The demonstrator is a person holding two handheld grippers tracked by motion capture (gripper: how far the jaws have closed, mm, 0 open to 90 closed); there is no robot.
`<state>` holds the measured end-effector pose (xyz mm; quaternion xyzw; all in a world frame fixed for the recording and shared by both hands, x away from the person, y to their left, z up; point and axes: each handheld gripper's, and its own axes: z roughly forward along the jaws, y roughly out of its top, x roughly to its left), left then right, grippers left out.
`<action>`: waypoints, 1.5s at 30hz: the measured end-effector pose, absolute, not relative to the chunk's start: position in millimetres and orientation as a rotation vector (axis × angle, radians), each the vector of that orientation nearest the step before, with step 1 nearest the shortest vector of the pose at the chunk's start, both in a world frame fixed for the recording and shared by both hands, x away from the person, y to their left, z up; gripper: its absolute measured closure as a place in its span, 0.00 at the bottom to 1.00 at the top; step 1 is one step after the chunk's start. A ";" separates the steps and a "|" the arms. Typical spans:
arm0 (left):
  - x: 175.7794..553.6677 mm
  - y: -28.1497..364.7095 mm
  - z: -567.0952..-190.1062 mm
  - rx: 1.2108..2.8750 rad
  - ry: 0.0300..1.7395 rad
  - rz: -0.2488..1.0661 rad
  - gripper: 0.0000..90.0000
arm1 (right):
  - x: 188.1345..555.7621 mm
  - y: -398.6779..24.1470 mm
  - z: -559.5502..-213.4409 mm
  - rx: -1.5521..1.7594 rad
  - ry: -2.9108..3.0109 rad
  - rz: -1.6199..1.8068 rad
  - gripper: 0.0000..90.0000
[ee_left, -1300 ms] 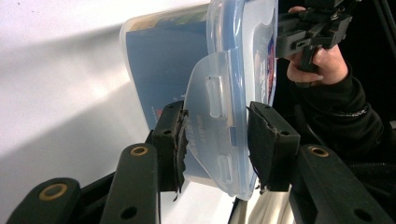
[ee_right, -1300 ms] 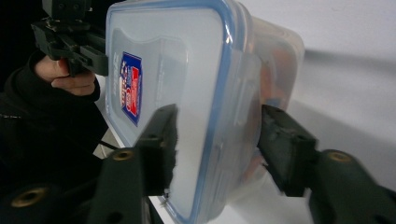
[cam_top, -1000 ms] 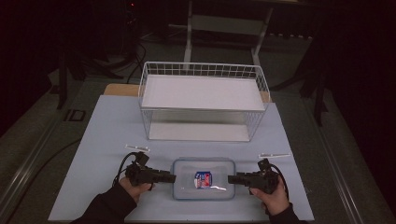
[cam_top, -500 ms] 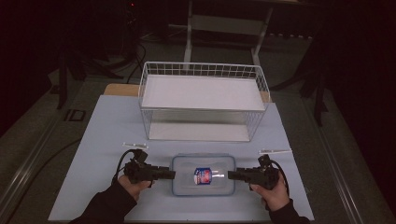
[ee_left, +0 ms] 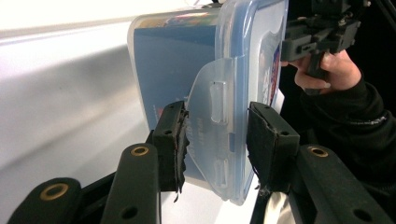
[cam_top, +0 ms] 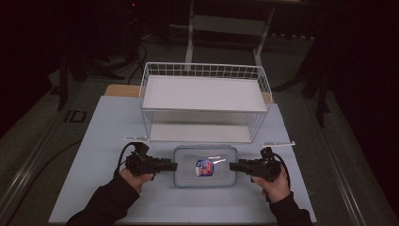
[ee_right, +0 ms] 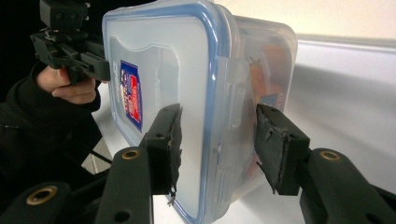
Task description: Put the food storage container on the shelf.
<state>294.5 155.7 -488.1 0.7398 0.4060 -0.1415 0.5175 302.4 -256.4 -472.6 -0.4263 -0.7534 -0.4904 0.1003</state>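
Between wire basket (cam_top: 205,101) and person: lidded box (cam_top: 205,166), packet (cam_top: 204,167) inside; left claw (cam_top: 173,165), right claw (cam_top: 233,165) clamp its ends.

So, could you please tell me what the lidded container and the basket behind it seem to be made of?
Lidded container: apparently clear, slightly frosted plastic; its contents show through, and the blue-rimmed lid has moulded snap latches. Basket: probably white-coated metal wire, judging by its thin open grid.

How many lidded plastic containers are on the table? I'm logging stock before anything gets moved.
1. The clear container with a blue-rimmed lid sits near the front edge of the table, before the wire basket, whose inside looks bare.
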 end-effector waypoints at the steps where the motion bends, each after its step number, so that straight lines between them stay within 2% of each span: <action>1: 294.5 155.7 -488.1 1.776 0.974 -0.340 0.65 | 302.4 -256.4 -472.6 -1.260 -2.227 -1.449 0.58; 14: 310.5 156.6 -484.9 1.760 0.988 -0.292 0.64 | 320.2 -252.9 -465.6 -1.263 -2.252 -1.465 0.58; 30: 343.1 158.5 -489.4 1.712 1.004 -0.201 0.64 | 356.3 -248.8 -474.4 -1.250 -2.253 -1.552 0.58; 45: 372.2 143.1 -502.5 1.637 0.986 -0.092 0.62 | 383.9 -259.4 -484.9 -1.295 -2.258 -1.616 0.58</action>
